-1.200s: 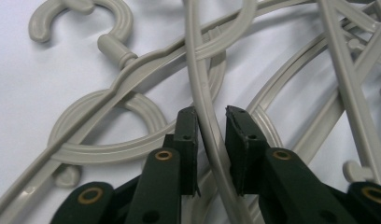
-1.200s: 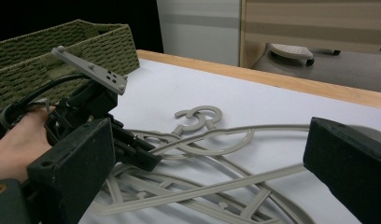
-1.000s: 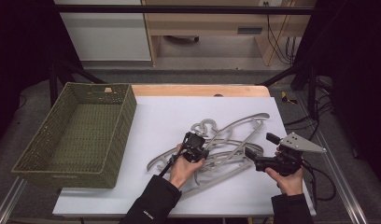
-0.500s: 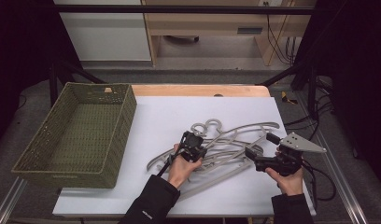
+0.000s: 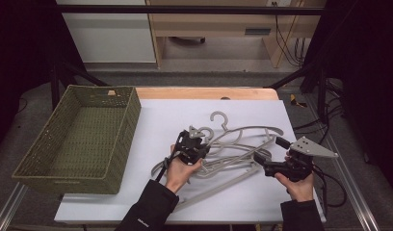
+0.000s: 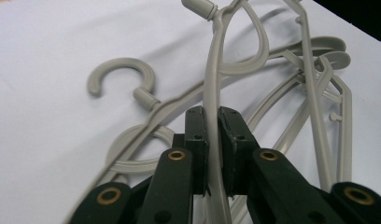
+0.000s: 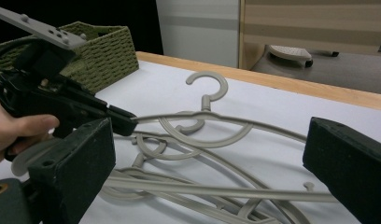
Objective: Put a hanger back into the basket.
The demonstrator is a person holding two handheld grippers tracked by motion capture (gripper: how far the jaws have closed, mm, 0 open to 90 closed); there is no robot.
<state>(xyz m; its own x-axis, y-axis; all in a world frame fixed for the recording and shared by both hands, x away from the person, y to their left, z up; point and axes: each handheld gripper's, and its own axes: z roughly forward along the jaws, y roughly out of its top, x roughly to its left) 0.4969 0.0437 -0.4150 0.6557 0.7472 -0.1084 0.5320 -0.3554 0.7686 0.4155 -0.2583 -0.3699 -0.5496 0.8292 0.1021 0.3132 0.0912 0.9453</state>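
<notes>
Several grey plastic hangers (image 5: 242, 161) lie tangled on the white tabletop (image 5: 161, 113). My left gripper (image 5: 193, 143) is shut on the arm of one grey hanger (image 6: 212, 79), whose thin bar is pinched between the two black pads (image 6: 196, 135) and raised off the pile. In the right gripper view this left gripper (image 7: 62, 100) comes in from the left, and the held hanger (image 7: 216, 118) stretches away from its tip. My right gripper (image 5: 274, 167) rests at the pile's right end. Its jaws (image 7: 212, 140) stand wide open over the hangers, with nothing gripped.
A green woven basket (image 5: 128, 122) stands on the left of the table, open and with nothing visible inside; its corner (image 7: 102, 42) is behind the left gripper. A wooden strip (image 5: 204, 92) marks the far edge. Cables trail off the table's right side.
My left gripper has risen a little and drawn the held hanger up and leftward, so the tangle has shifted with it. The right gripper has stayed where it was.
</notes>
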